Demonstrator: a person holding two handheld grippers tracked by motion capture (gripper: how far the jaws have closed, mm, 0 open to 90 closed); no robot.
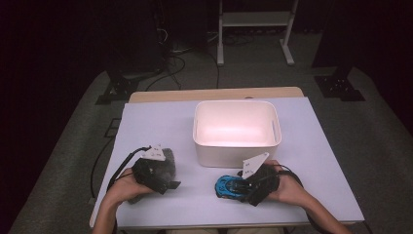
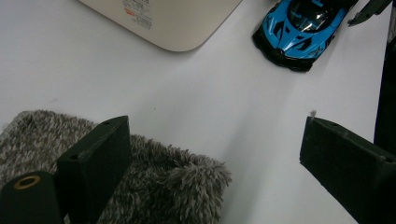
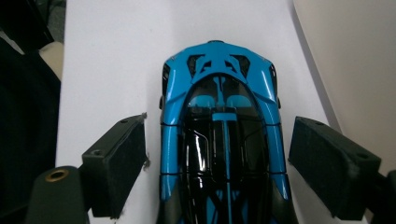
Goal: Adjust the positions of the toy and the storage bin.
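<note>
On the near right part of the desk [image 1: 311,146] sits a small blue toy car [image 1: 228,186]. It has a shiny black roof. The right tool [image 1: 246,187] is right at the car. In the right gripper view the car [image 3: 219,140] lies between the two black jaws, with its front end pointing away from the tool. The jaws stand wide, one on each side of the car. There is a thin gap on the left side and a thin gap on the right side, so the pads do not touch the car. A person's right hand [image 1: 287,187] holds this tool from the near right.

A white tub [image 1: 237,131] stands in the middle of the desk, just beyond the car. Its open top faces up and it looks bare inside. In the right gripper view the tub's wall [image 3: 355,60] runs along the right of the car.

On the near left part of the desk lies a fuzzy grey cloth [image 1: 168,163]. The left tool [image 1: 168,185] is over it, held by the person's left hand [image 1: 124,187]. In the left gripper view the jaws stand wide too. One jaw is over the fuzzy cloth [image 2: 154,182] and the other jaw is over the bare white desk. Nothing is gripped between them. Far ahead of the left tool you can see the blue car and a corner of the tub [image 2: 173,23].

The desk top is white, and a strip of wood [image 1: 214,94] shows at its far edge.
</note>
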